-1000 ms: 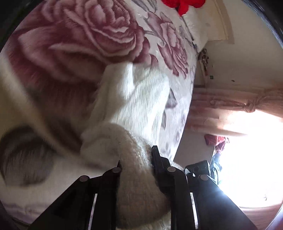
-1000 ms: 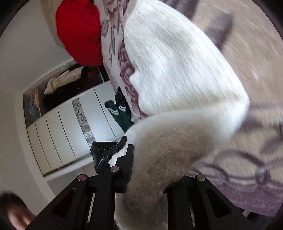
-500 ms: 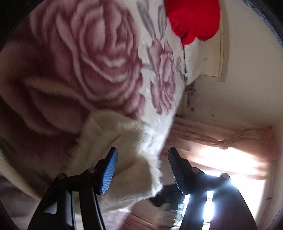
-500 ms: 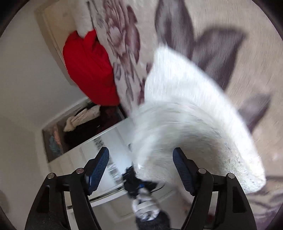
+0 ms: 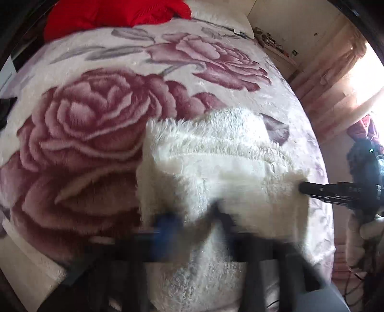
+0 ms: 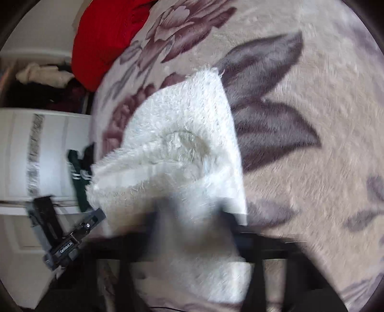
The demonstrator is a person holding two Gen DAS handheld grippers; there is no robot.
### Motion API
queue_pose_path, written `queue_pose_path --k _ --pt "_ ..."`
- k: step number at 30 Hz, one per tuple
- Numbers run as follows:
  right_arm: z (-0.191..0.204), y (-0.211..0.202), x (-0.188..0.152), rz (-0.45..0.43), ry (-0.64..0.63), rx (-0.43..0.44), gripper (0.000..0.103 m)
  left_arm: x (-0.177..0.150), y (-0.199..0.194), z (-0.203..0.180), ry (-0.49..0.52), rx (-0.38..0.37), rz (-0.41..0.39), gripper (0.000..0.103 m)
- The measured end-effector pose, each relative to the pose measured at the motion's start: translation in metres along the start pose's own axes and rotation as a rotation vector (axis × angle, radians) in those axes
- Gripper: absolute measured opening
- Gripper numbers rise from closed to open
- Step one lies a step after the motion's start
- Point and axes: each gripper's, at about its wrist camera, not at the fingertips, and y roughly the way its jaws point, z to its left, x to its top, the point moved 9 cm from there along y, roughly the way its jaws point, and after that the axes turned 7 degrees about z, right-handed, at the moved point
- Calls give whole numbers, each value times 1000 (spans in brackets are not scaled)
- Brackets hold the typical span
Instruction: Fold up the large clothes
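A white fluffy garment lies folded in a thick bundle on the rose-patterned blanket. My left gripper is blurred at the bundle's near edge, its jaws closing with the fleece pinched between them. In the right wrist view the same garment bulges up from my right gripper, whose jaws are also closing on its near edge. The right gripper's finger shows at the bundle's right side, and the left gripper's body shows at the bundle's left side.
A red cloth heap lies at the far end of the bed. A white wardrobe with a dark green garment hanging on it stands beside the bed. Pink curtains and a bright window are on the other side.
Both grippers held the garment a second ago, stood open over it half a second ago, and now pinch its near edge again. Both views have rolled and the bundle lies flatter.
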Motion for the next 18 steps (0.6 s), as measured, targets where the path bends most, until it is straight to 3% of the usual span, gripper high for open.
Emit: queue_pose_path --k 3,6,10,14,16,18 --pt "3 -17 4 -63 -3 -6 11 13 -30 0 -46 -97 -59 12" --pt "17 -48 4 -132 -39 4 9 27 -59 -9 -44 -132 -109 12" --pt "36 -84 19 -221 -46 50 8 60 -55 2 -109 -162 -114 12" --pt "43 -73 56 -242 -32 26 7 82 -4 30 -225 -166 -22 12" --pt "33 -50 70 -206 1 3 7 76 40 46 -284 -168 86 13" --pt "19 -22 79 -155 10 -52 6 66 61 51 -279 -153 134 13"
